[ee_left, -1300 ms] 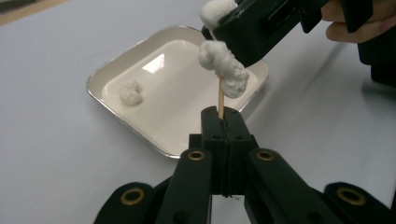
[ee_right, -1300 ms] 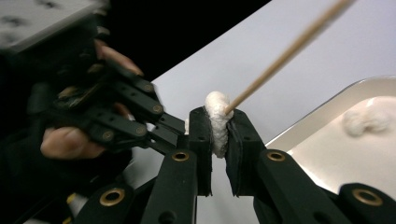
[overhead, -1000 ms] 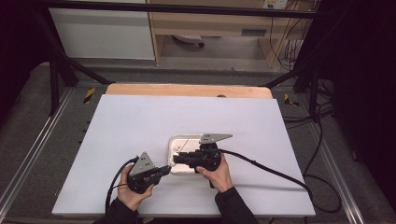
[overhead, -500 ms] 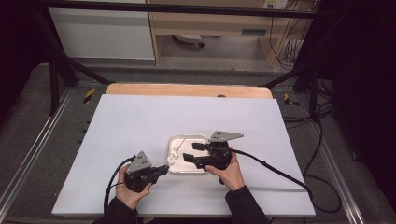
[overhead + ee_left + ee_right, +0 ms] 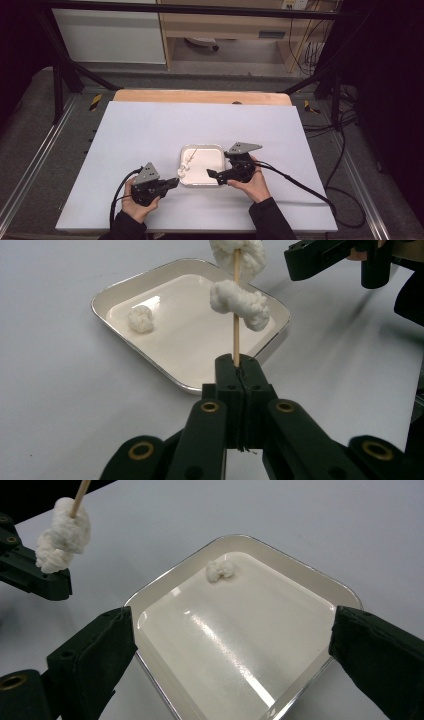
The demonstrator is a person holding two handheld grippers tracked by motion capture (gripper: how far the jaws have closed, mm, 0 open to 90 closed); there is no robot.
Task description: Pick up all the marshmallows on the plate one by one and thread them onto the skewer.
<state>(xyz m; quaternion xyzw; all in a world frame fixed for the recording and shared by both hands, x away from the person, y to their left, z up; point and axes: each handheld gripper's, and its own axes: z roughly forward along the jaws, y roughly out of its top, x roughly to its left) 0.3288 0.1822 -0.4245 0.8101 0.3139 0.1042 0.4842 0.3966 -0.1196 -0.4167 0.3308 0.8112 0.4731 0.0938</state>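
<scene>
My left gripper (image 5: 240, 365) is shut on the lower end of a thin wooden skewer (image 5: 236, 335). Two fluffy white lumps (image 5: 240, 297) are threaded on it, above the near edge of a shallow white tray (image 5: 120, 342). A third white lump (image 5: 140, 319) lies loose in the tray's far corner. My right gripper (image 5: 232, 625) hovers over the tray (image 5: 300, 565). Its jaws have just been opening and now stand wide with nothing between them. In the high view the left gripper (image 5: 175, 182) sits at the tray's (image 5: 202, 146) left front corner and the right gripper (image 5: 212, 174) at its right front.
The tray rests on a large white board (image 5: 150, 130) over a wooden table (image 5: 200, 96). A black cable (image 5: 300, 182) trails from the right gripper across the board to the right. Dark frame rails run along both sides.
The right gripper has drawn back to the right, away from the skewer, and its jaws have spread wide. The left gripper has stayed put with the skewer.
</scene>
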